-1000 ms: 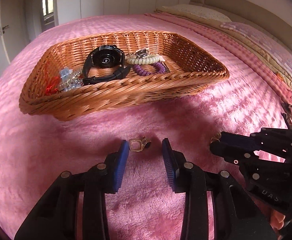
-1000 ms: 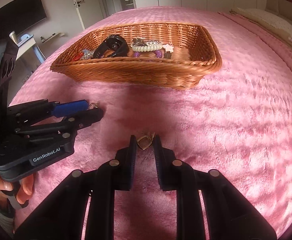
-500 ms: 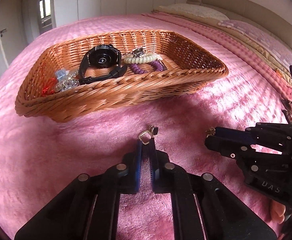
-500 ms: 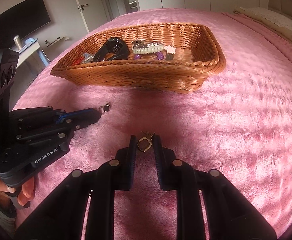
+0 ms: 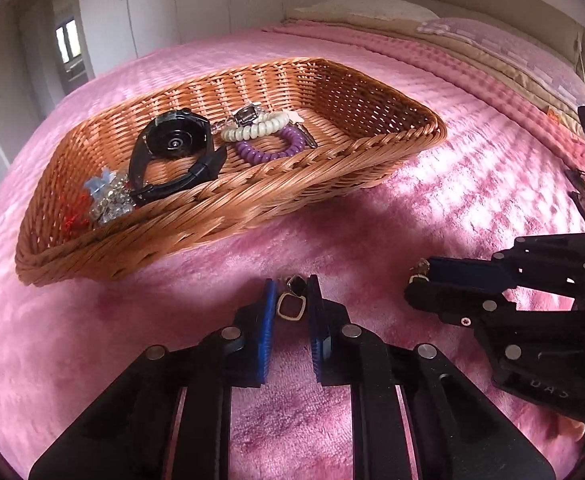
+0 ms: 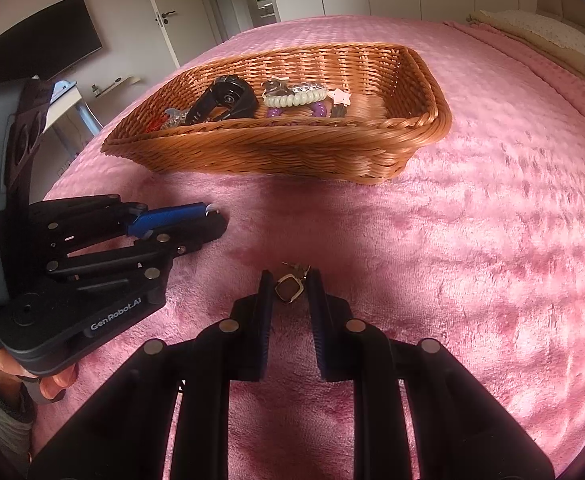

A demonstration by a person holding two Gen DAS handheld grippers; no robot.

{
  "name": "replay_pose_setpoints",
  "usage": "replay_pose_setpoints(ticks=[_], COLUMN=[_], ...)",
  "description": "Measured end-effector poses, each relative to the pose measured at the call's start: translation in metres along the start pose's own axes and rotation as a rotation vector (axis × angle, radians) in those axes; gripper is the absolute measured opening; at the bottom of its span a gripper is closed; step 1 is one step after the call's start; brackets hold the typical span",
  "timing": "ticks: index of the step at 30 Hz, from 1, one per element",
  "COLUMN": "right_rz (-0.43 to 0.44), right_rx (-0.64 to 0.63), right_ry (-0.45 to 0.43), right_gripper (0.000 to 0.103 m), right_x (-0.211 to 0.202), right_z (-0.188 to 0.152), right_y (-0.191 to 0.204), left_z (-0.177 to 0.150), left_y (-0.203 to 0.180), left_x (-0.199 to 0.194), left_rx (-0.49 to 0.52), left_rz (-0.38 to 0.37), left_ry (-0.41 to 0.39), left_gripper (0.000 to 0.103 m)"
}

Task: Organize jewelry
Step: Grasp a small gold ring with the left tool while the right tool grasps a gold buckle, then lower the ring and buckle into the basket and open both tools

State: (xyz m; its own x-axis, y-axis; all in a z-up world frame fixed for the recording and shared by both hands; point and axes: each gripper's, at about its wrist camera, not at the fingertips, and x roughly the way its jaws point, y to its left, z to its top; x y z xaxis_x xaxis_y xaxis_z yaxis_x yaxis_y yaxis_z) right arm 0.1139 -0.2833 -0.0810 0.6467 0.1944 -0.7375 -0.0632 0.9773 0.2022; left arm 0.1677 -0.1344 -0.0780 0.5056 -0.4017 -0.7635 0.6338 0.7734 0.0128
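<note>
each gripper, left gripper (image 5: 290, 306) closing, right gripper (image 6: 290, 292) clenched, pinches a square gold earring (image 5: 291, 307) just before the brown wicker basket (image 5: 252, 200), ready for dropping in.

Basket (image 5: 276, 196) front rim is hiding your red item (image 5: 74, 216) & purple coil (image 6: 292, 114) partly; beads (image 5: 110, 200) blurring.
</note>
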Motion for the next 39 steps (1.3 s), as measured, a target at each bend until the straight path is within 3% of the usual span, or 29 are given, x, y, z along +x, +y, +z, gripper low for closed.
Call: replay_pose_setpoints(ticks=[10,19,20,22,27,34,39], right_rz=[-0.009,-0.059,-0.067,-0.068,-0.063,-0.033,-0.016], right_rx=[-0.011,-0.002,-0.009,-0.028,-0.058,-0.065,-0.086], right_ry=[0.002,0.013,0.010,0.004,-0.027,-0.087,-0.176], right_gripper=[0.027,0.027,0.025,0.012,0.012,0.012,0.012], right_x=[-0.004,0.008,0.008,0.007,-0.001,-0.034,-0.072], right_z=[-0.004,0.008,0.009,0.008,0.005,0.010,0.045], right_y=[0.004,0.005,0.006,0.009,0.014,0.022,0.029], left_z=[-0.026,-0.031,-0.030,-0.031,-0.031,-0.028,-0.003], left_y=[0.011,0.011,0.011,0.010,0.009,0.016,0.021], left_x=[-0.023,-0.025,-0.025,-0.025,-0.029,-0.058,-0.098], left_rx=[-0.094,-0.102,-0.102,-0.100,-0.098,-0.141,-0.141], left_rz=[-0.042,-0.056,-0.056,-0.056,-0.058,-0.094,-0.079], left_ry=[-0.031,-0.035,-0.036,-0.039,-0.057,-0.133,-0.232], left_gripper=[0.013,0.013,0.013,0.013,0.013,0.013,0.013])
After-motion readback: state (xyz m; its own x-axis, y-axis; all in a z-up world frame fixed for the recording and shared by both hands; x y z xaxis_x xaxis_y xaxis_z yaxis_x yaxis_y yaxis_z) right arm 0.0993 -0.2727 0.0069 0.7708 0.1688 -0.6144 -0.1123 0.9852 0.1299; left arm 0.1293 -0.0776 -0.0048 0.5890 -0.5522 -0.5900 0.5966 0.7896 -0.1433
